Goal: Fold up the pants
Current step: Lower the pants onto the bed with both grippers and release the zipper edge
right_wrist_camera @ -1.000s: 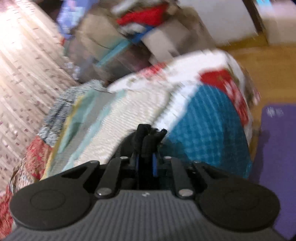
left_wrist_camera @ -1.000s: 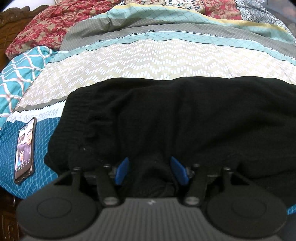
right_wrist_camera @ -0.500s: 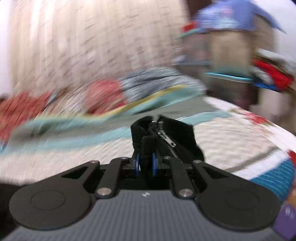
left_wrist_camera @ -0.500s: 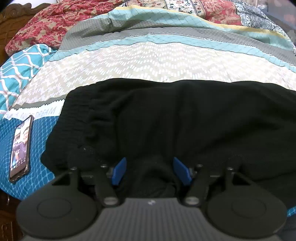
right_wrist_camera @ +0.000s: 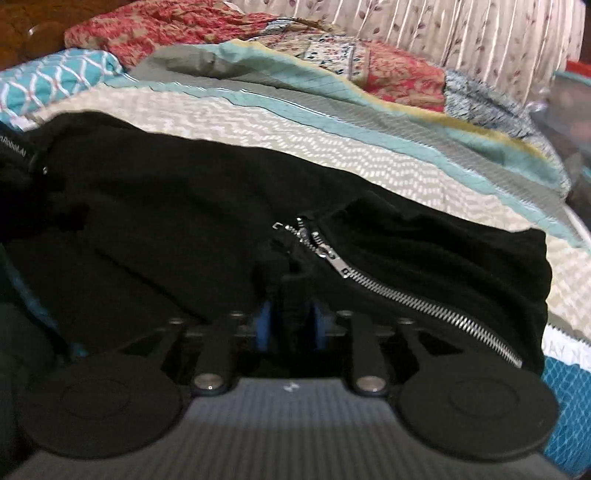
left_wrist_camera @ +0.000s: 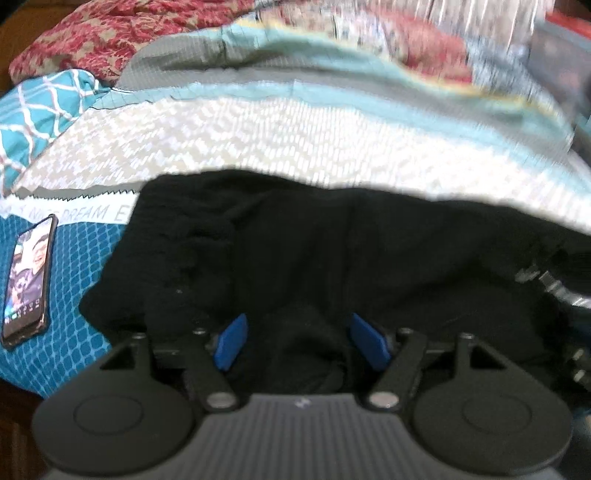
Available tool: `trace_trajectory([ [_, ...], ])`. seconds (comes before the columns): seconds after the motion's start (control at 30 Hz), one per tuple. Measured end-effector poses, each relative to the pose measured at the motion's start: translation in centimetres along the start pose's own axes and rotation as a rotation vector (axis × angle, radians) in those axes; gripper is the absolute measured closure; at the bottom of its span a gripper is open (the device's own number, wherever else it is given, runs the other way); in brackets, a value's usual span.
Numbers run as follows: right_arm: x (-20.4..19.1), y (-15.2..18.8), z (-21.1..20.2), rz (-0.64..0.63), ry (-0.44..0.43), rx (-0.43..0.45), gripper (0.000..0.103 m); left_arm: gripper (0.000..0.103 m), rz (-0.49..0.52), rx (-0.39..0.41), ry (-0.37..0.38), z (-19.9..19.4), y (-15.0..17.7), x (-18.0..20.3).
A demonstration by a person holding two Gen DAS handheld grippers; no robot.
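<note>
Pants (left_wrist_camera: 332,258) are lying across the bedspread (left_wrist_camera: 295,140), beside a phone (left_wrist_camera: 27,277). The left gripper (left_wrist_camera: 301,341) is resting on them, jaws spread wide. The right gripper (right_wrist_camera: 291,325) is pinching cloth near the zipper (right_wrist_camera: 388,288).

pants (left_wrist_camera: 332,251) on bedspread (left_wrist_camera: 258,140) | phone (left_wrist_camera: 27,277) left of pants | pillows (right_wrist_camera: 147,26) behind

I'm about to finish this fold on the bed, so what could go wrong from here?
The right gripper is shut on the black pants right beside the metal zipper; the teeth may snag fabric or bunch the fold. The left gripper stands open around a fabric bump, so that side might slide. The phone lies near the bed's edge; dragged cloth could knock it off.
</note>
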State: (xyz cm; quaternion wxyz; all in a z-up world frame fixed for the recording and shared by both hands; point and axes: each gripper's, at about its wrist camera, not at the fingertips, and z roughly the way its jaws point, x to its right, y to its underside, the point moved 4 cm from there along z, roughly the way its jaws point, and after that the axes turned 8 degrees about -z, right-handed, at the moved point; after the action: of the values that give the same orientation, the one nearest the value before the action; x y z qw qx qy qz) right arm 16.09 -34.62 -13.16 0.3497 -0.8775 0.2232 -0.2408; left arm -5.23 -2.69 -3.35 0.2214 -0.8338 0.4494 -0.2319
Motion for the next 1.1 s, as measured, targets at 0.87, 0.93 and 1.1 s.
trace_trajectory([
  [0.87, 2.9, -1.7, -1.4, 0.459, -0.192, 0.138, 0.058, 0.02, -0.424, 0.114, -0.041, -3.7, -1.5, -13.6],
  [0.93, 3.2, -2.3, -1.7, 0.45, -0.158, 0.158, 0.058, 0.021, -0.43, 0.115, -0.038, -3.6, -1.2, -14.0],
  [1.1, 3.4, -3.4, -0.5, 0.555, -0.249, 0.157, 0.057, 0.007, -0.505, 0.061, 0.04, -1.5, -0.5, -14.8],
])
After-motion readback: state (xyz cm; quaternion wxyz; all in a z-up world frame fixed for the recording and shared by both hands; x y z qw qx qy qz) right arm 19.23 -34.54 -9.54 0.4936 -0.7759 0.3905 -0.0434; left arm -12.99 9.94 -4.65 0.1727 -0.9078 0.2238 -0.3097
